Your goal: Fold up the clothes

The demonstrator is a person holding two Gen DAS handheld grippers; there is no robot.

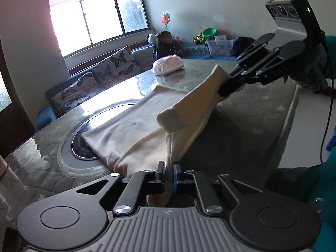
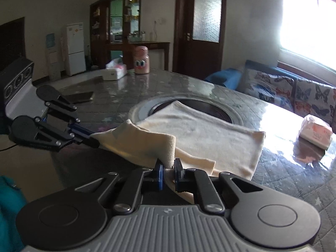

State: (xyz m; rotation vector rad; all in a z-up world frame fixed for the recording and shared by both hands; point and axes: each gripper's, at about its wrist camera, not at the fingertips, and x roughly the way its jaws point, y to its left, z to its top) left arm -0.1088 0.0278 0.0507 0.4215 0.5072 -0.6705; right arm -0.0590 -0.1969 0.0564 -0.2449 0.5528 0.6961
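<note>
Left gripper [image 1: 169,173]: pinched tight on the cloth [image 1: 134,124] edge
Right gripper [image 2: 169,173]: clamped on the other corner
Cloth: far half flat on the bench [image 1: 241,126]
Tip: carry both corners across level

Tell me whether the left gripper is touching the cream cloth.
Touching. The left wrist view shows the left gripper with jaws pinched on the cream cloth edge.
</note>
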